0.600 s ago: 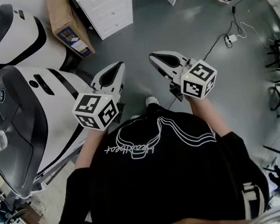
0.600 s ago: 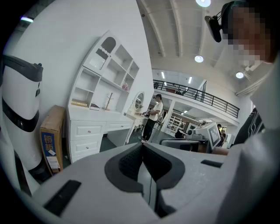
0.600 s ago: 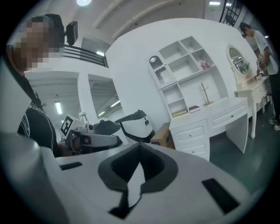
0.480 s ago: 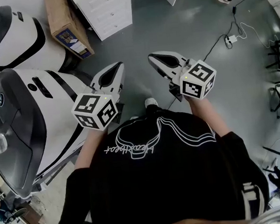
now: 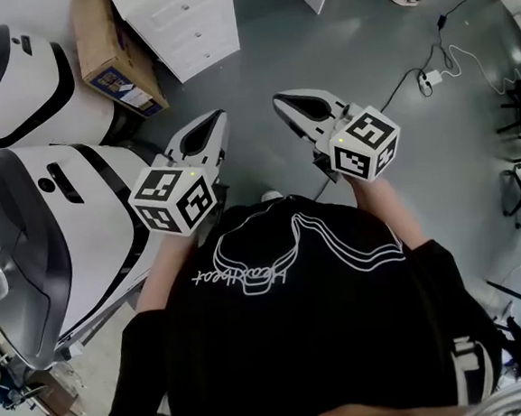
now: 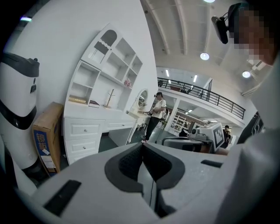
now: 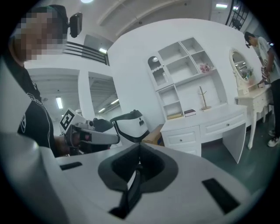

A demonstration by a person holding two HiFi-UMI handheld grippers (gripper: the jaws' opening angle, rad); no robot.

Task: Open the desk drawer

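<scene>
The white desk (image 5: 188,20) stands at the top of the head view, its drawer fronts with small knobs all closed. In the left gripper view the desk's drawers (image 6: 83,130) lie well ahead at the left. In the right gripper view the drawers (image 7: 183,138) sit ahead at the right. My left gripper (image 5: 220,116) and right gripper (image 5: 277,100) are held side by side in front of the person's chest, over grey floor, far short of the desk. Both point slightly down. The left gripper (image 6: 142,143) and right gripper (image 7: 139,143) have their tips together, with nothing between them.
Two large white-and-black machines (image 5: 45,230) stand close at the left. A cardboard box (image 5: 113,51) leans beside the desk. A shelf unit (image 6: 109,70) rises above the desk. A person (image 6: 154,114) stands by a dressing table beyond. Cables (image 5: 430,74) lie on the floor at the right.
The head view has shifted a little, so more of the desk shows at the top. Both grippers keep their places side by side and stay shut.
</scene>
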